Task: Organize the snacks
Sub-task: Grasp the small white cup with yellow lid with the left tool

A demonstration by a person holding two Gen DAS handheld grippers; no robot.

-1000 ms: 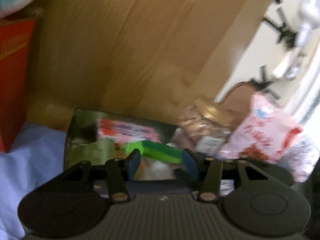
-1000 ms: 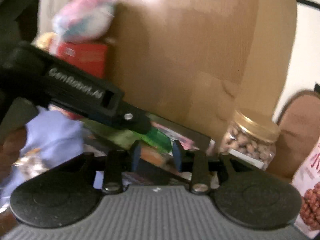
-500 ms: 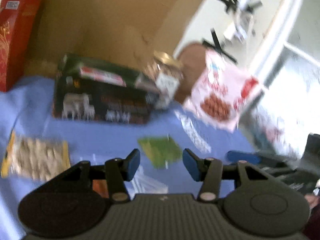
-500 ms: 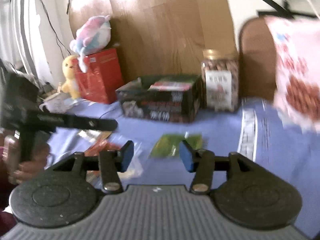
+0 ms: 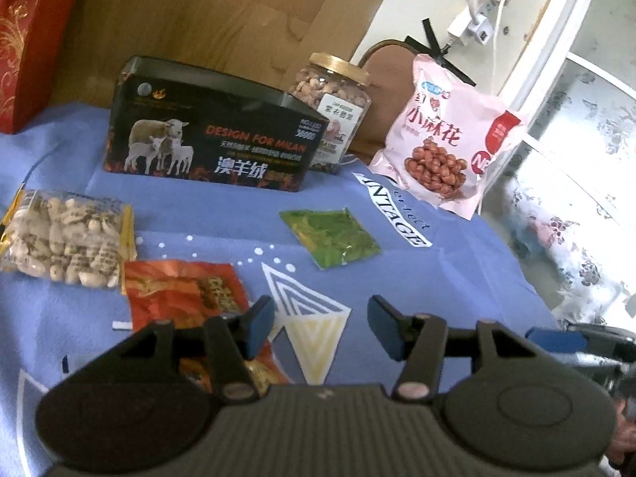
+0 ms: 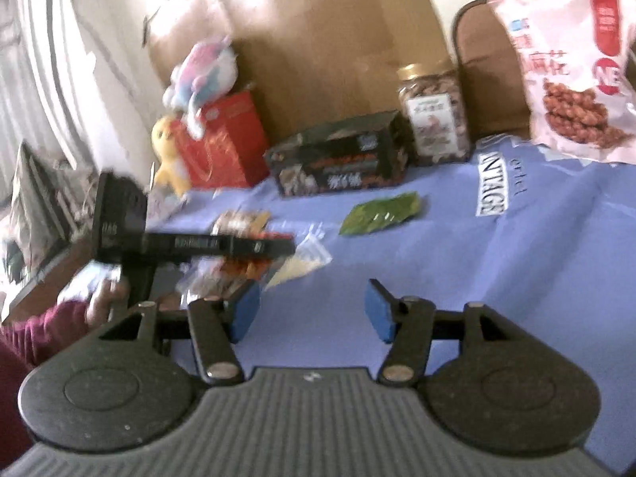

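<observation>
Green packet [image 5: 329,237] lies flat on the blue cloth [image 5: 457,278], loose, nothing on it; dark sheep-print box [image 5: 214,135] sits behind it, open-topped, so I judge that's where snacks go. From my left gripper [image 5: 320,328] the packet is straight ahead and a touch right, clear cloth between, not touching. It's a rough square lying as a diamond, no real long axis; near corner points back at my jaws, so I'd come onto an edge, not the corner. In the right wrist view the same packet [image 6: 379,214] is ahead and centred but farther off, looks squashed lengthwise L-R there. Right gripper [image 6: 314,312] is further back, so I judge left is the nearer hand for it. Both grippers have just been opening, now abt half wide, nothing between the pads on either. Orange-red packet [image 5: 187,294] is even closer to the left gripper, partly under its left finger [image 5: 258,326], can't tell if touching. Peanut bag [image 5: 65,238] off to the left, well apart. Jar of nuts [image 5: 332,107] just beside the box's right end, pink bag [image 5: 445,143] leaning further right. Surface could be a bed or a bench, can't tell. Flat foil on soft cloth: I'd expect pads to slide over it unless I tip down.
</observation>
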